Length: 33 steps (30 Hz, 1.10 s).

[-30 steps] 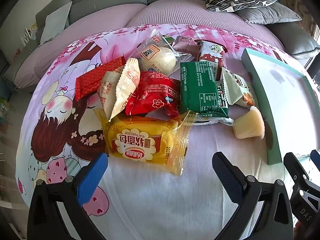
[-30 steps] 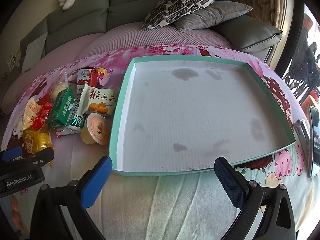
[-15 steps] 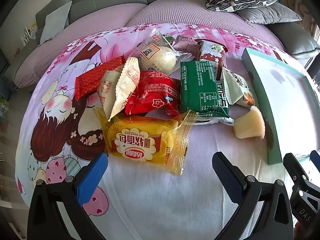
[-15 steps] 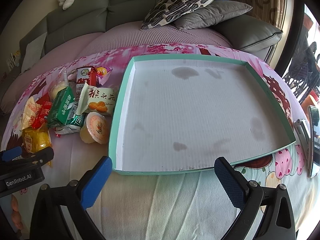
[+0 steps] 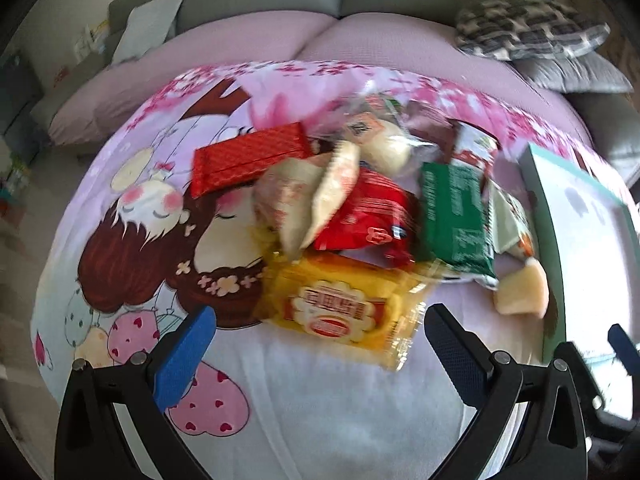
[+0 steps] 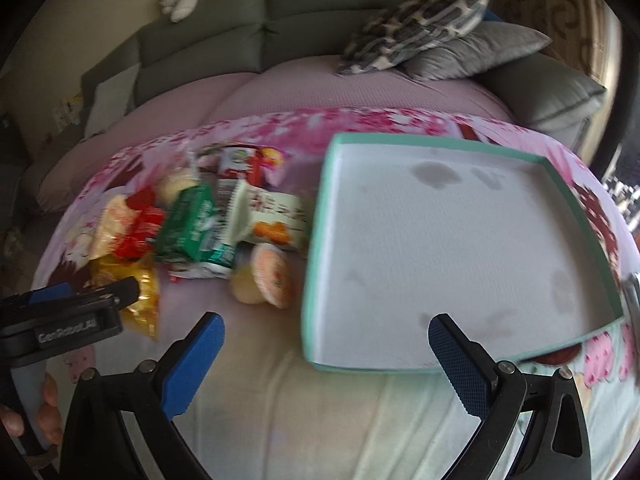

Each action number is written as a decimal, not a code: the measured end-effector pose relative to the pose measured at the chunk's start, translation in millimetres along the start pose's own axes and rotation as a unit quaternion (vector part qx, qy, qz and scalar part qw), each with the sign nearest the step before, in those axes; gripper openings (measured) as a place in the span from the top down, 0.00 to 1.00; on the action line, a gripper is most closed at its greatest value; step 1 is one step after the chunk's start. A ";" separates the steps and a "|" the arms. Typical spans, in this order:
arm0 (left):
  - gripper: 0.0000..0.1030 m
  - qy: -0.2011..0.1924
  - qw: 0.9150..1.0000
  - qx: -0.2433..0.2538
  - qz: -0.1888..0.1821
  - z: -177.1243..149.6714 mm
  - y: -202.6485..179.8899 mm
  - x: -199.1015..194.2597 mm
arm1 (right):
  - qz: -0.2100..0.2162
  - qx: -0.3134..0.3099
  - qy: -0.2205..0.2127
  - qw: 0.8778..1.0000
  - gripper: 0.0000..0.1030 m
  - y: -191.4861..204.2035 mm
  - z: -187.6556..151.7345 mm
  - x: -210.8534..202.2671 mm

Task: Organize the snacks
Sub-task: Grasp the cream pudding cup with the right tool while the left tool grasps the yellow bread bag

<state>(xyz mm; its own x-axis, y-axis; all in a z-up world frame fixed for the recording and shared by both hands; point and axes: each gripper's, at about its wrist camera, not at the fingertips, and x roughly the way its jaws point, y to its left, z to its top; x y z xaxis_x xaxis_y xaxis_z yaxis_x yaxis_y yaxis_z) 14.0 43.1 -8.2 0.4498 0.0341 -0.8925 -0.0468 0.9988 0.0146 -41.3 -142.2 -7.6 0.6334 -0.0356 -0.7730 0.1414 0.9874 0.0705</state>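
A pile of snacks lies on the pink cartoon cloth: a yellow cake packet (image 5: 344, 304), a red packet (image 5: 368, 216), a green packet (image 5: 456, 216), a long red wafer bar (image 5: 248, 156) and a jelly cup (image 5: 524, 292). My left gripper (image 5: 320, 344) is open and empty, just in front of the yellow packet. The teal-rimmed empty tray (image 6: 448, 248) lies to the right of the pile. My right gripper (image 6: 326, 344) is open and empty, before the tray's near left corner. The jelly cup (image 6: 268, 276) and green packet (image 6: 192, 220) show left of the tray.
A grey sofa (image 6: 280, 20) with patterned cushions (image 6: 416, 20) stands behind the cloth-covered surface. The left gripper's body (image 6: 64, 320) shows at the left edge of the right wrist view. A dark object lies at the right edge past the tray.
Both views have swung right to left and blurred. The left gripper has moved forward, closer to the yellow packet. The right gripper has shifted left toward the tray's left corner and the snacks.
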 end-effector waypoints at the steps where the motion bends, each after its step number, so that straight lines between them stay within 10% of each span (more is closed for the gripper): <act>1: 0.00 0.004 1.000 -0.008 -0.006 1.4 3.8 1.3 | 0.006 -0.010 -0.001 1.000 0.00 7.3 1.2 1.4; 10: 0.03 0.043 0.996 -0.047 -0.056 7.3 14.0 17.5 | 0.047 -0.062 0.021 0.997 0.23 37.4 7.4 21.4; 21: 0.14 0.068 0.995 -0.042 -0.062 14.6 -0.1 38.4 | -0.007 -0.103 0.024 0.994 0.38 40.0 18.8 42.7; 33: 0.14 0.069 0.994 -0.046 -0.067 18.3 2.3 43.0 | 0.013 -0.147 0.015 0.989 0.42 58.2 15.1 36.5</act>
<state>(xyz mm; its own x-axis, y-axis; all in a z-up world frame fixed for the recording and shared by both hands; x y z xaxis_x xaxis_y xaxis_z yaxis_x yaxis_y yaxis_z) 49.5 47.5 -38.3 0.3310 -0.1110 -0.9371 -0.0789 0.9863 -0.1447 1.6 -88.4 -22.2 0.6111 -0.0099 -0.7915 -0.1046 0.9902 -0.0931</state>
